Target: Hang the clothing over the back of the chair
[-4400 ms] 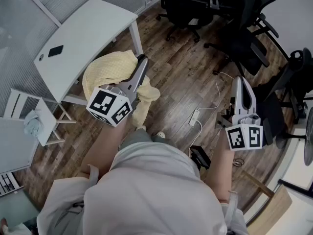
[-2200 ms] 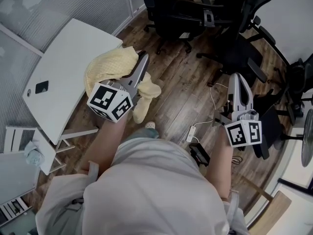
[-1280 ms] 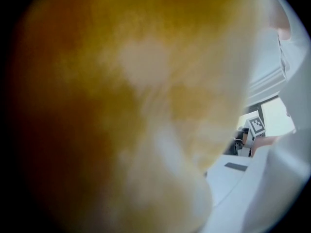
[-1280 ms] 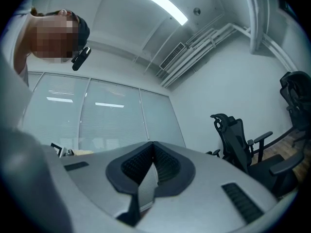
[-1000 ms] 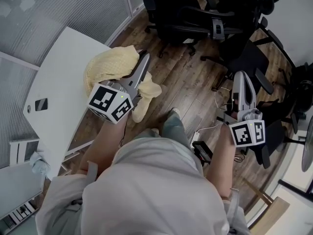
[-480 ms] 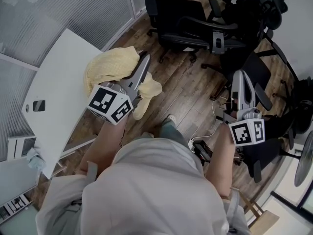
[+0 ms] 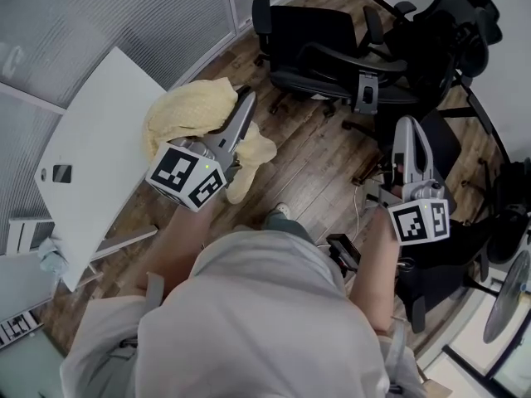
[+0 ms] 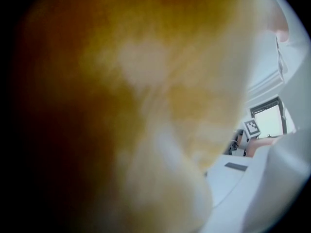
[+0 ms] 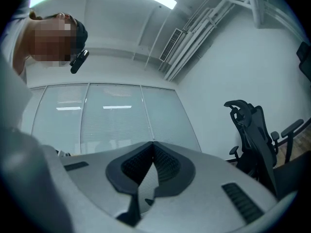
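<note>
The left tongs (image 7: 245, 99) are closed on the yellow clothing (image 7: 187, 113). The cloth is bunched around their tip and a fold hangs down on the right of them, above the wooden floor (image 7: 319, 160). In the left gripper view the blurred yellow clothing (image 8: 146, 81) fills almost the whole picture and covers the jaws. Only a strip at the right stays free, and it shows the right tongs' marker cube (image 8: 251, 127) and the white bench (image 8: 228, 181).

The right tongs (image 7: 404, 126) are held out at the right and point away from the person. In the right gripper view their jaws are drawn together, the ribbed pads (image 9: 167, 166) meeting at the tip with nothing between them. The right tongs (image 9: 153, 149) face a glass partition (image 9: 112, 125), with a black office chair (image 9: 252, 130) at the right.

The clothing lies between the white bench (image 7: 99, 139) on the left and the black chair (image 7: 319, 44) at the far side. It is near the chair but touches neither its back nor its seat. More black chairs (image 7: 448, 23) crowd the far right. A dark phone (image 7: 60, 172) lies on the bench. The person's light shirt (image 7: 257, 322) fills the near part of the head view, and one shoe (image 7: 280, 211) shows on the floor beyond it.
</note>
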